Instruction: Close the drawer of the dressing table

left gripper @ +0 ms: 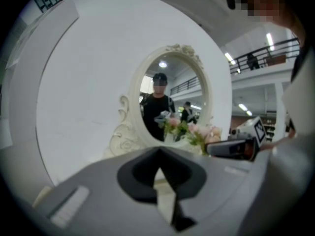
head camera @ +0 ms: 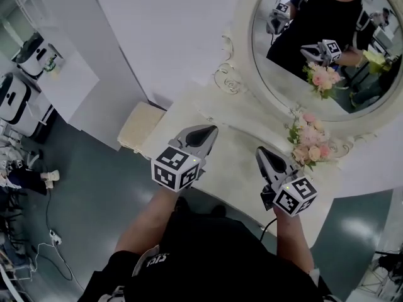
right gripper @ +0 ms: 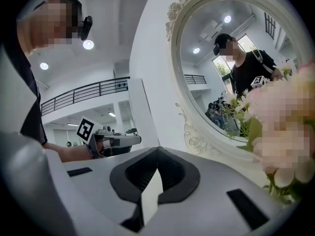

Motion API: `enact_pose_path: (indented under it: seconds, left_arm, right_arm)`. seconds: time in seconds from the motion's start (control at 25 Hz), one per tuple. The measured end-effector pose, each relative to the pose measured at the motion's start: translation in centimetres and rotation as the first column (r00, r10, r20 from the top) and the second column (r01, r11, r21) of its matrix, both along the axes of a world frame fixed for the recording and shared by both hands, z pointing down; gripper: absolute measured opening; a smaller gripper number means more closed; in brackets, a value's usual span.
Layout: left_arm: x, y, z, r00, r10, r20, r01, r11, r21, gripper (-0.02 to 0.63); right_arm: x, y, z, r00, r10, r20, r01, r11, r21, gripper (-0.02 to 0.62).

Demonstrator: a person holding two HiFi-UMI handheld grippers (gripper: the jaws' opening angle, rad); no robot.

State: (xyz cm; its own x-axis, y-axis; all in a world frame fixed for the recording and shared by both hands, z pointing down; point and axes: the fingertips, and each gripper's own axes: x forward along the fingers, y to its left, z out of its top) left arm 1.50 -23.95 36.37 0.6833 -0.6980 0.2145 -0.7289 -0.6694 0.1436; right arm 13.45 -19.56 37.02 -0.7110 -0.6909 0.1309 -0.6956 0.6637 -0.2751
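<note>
A person is wearing a black short-sleeved top (head camera: 220, 257), with white lettering (head camera: 154, 258) showing beside the left sleeve. The grey left gripper (head camera: 211, 129) and right gripper (head camera: 259, 151) are each carrying a black-and-white marker cube (head camera: 176, 167) at the rear. A thin black cable (head camera: 267, 223) is trailing behind the right one.

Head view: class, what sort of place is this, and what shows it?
Probably a staged bedroom corner in a large hall: a cream dressing table with oval mirror and pink flowers against a bare partition, loose cables on the floor, a balcony railing beyond.
</note>
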Motion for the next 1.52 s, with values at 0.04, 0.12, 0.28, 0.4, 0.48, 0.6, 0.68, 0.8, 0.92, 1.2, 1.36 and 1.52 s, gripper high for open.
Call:
enact_pose_path:
  seconds: [0.04, 0.12, 0.28, 0.4, 0.48, 0.6, 0.68, 0.8, 0.92, 1.2, 1.36, 1.52]
  left_arm:
    - [-0.2, -0.1, -0.4, 1.000, 0.005, 0.001, -0.005, 1.000, 0.001, 0.009]
    - [-0.7, -0.1, -1.0, 1.000, 0.016, 0.015, -0.016, 1.000, 0.005, 0.009]
    - [-1.9, -0.6, -1.7, 1.000, 0.025, 0.008, -0.025, 0.999, -0.023, 0.008]
    - [-2.7, -1.5, -1.8, 0.998, 0.019, 0.052, -0.018, 1.000, -0.019, 0.009]
    - [-3.8, -1.7, -2.5, 0.998, 0.001, 0.064, -0.002, 1.000, 0.012, 0.009]
    - [-5.6, -1.6, -3.6, 1.000, -0.012, 0.005, 0.012, 1.000, 0.028, 0.009]
    - [-6.6, -1.4, -4.4, 0.999, -0.028, -0.037, 0.029, 0.998, 0.048, 0.008]
    - [-7.7, -1.1, -5.7, 0.998, -0.051, -0.046, 0.056, 0.992, 0.111, 0.008]
    - [-8.2, -0.7, -6.4, 0.998, -0.056, -0.024, 0.059, 0.987, 0.148, 0.008]
    - [-9.4, -0.5, -6.5, 0.995, -0.083, -0.059, 0.090, 0.987, 0.132, 0.009]
    - [-9.3, -0.6, -5.6, 0.996, -0.082, -0.045, 0.086, 0.990, 0.114, 0.009]
    - [-9.6, -0.9, -4.9, 0.995, -0.092, -0.044, 0.096, 0.992, 0.088, 0.009]
  right_arm:
    - [-0.2, -0.1, -0.3, 1.000, -0.003, 0.002, 0.003, 1.000, 0.012, -0.006]
    - [-0.7, -0.3, -0.8, 1.000, -0.011, -0.005, 0.012, 0.999, 0.031, -0.006]
    - [-1.7, -0.9, -2.2, 1.000, -0.008, -0.010, 0.009, 0.998, 0.065, -0.006]
    - [-2.3, -1.5, -3.0, 1.000, 0.015, -0.025, -0.013, 0.996, 0.089, -0.008]
    - [-2.9, -1.8, -3.7, 0.999, 0.035, -0.001, -0.035, 0.995, 0.094, -0.008]
    - [-4.0, -1.9, -5.8, 0.996, 0.063, 0.058, -0.069, 0.991, 0.112, -0.008]
    - [-4.5, -1.5, -7.0, 0.997, 0.068, 0.048, -0.074, 0.987, 0.140, -0.008]
    - [-4.7, -0.6, -7.6, 0.998, 0.069, 0.001, -0.069, 0.984, 0.165, -0.008]
    - [-3.7, -0.1, -8.1, 0.995, 0.098, 0.023, -0.101, 0.982, 0.159, -0.008]
    - [-3.7, 0.6, -8.5, 0.994, 0.108, 0.028, -0.111, 0.976, 0.185, -0.008]
    - [-3.7, 0.6, -7.3, 0.994, 0.112, 0.014, -0.113, 0.979, 0.170, -0.008]
    - [-4.0, 1.0, -7.3, 0.994, 0.107, -0.009, -0.103, 0.977, 0.184, -0.008]
